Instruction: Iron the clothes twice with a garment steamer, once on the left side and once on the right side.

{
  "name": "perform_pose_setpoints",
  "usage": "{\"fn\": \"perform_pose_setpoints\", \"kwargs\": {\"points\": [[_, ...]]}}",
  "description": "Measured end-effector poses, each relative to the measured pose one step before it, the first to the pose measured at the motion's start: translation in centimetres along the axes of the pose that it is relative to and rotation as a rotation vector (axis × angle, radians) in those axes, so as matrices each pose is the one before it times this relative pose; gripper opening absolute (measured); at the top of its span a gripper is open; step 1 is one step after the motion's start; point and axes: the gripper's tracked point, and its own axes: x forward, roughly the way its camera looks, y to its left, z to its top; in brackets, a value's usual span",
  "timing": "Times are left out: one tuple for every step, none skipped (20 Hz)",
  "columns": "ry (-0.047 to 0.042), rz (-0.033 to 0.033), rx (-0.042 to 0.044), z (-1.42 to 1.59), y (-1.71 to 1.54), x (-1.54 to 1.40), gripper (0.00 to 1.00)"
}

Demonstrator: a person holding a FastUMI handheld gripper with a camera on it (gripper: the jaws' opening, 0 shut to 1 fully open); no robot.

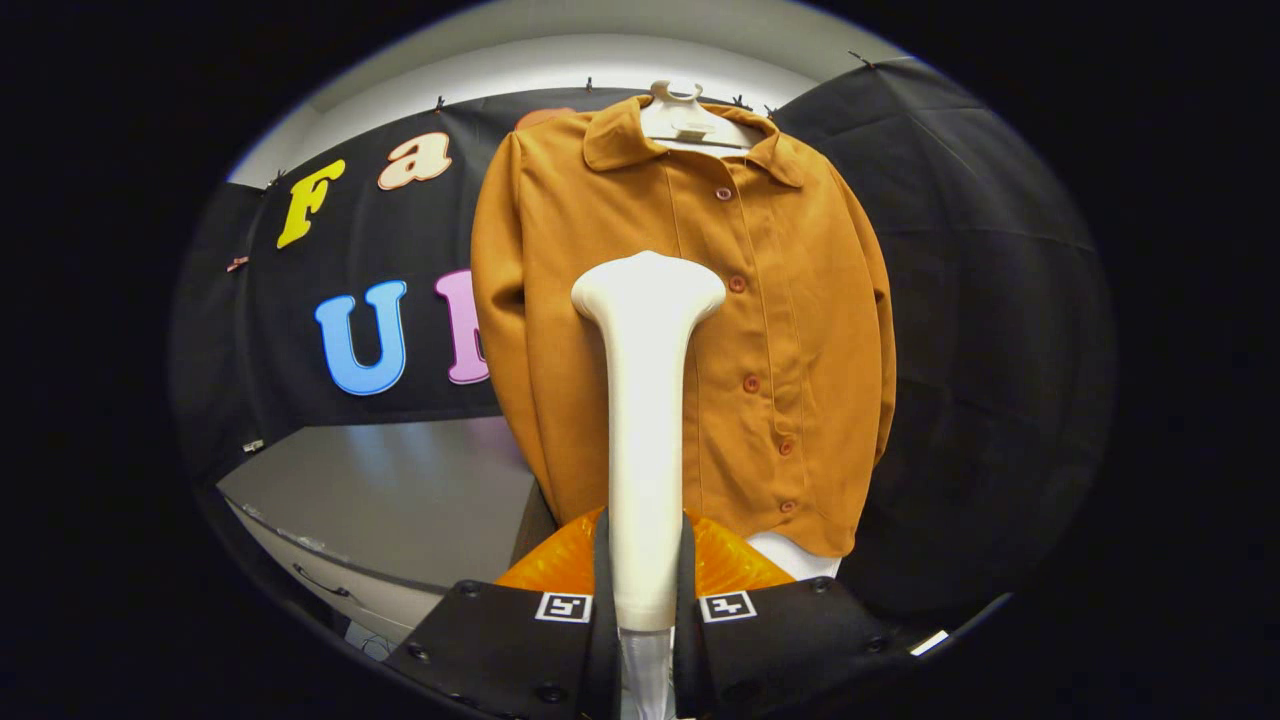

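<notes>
A rust-orange button-up shirt (790,330) hangs on a white hanger (686,112) against the black booth wall, beyond the fingers. My gripper (645,600) is shut on the handle of a white garment steamer (646,400), which stands upright between the two black fingers (545,630). The steamer's wide head points up and sits in front of the shirt's left half, at about the height of the second button. I cannot tell whether the head touches the cloth. The shirt's hem hangs just above the fingers.
A grey tabletop (400,500) lies to the left of the shirt, with a white drawer front (330,585) below its edge. Something orange and translucent (560,560) sits just behind the fingers. A white patch (795,555) shows under the shirt's hem.
</notes>
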Motion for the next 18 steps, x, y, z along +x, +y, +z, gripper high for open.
{"fn": "perform_pose_setpoints", "kwargs": {"points": [[0.02274,-0.00303,-0.00442,-0.96,-0.23,0.021,0.24],[0.02455,-0.00296,-0.00455,-1.093,-0.42,-0.262,0.24],[0.02328,-0.00244,-0.00297,-0.949,-0.378,-0.281,0.24],[0.02767,-0.00378,-0.00342,-1.158,-0.193,-0.178,0.24],[0.02272,-0.00433,-0.00396,-0.798,-0.098,0.032,0.24],[0.01871,-0.00399,-0.00368,-0.817,-0.172,-0.054,0.25],[0.02416,-0.0044,-0.00229,-0.979,-0.116,-0.078,0.24],[0.01473,-0.00251,0.00044,-0.719,-0.146,-0.199,0.24],[0.01604,-0.0029,-0.00063,-0.708,-0.092,-0.229,0.24],[0.01585,-0.00236,-0.00261,-0.761,-0.096,-0.204,0.24],[0.01451,-0.00104,-0.00363,-0.769,-0.099,-0.263,0.24],[0.01418,0.00097,-0.00106,-0.689,-0.129,-0.293,0.24],[0.01435,0.00267,0.002,-0.828,-0.022,-0.435,0.24],[0.01175,0.00536,0.00481,-0.664,0.029,-0.443,0.24],[0.0083,0.00583,0.00627,-0.584,0.022,-0.676,0.24],[0.00279,0.00519,0.00432,-0.319,0.095,-0.65,0.24],[-0.00096,0.00238,-0.00045,-0.091,-0.078,-0.677,0.24],[-0.00976,0.00124,-0.00434,0.205,-0.033,-0.661,0.24]]}}
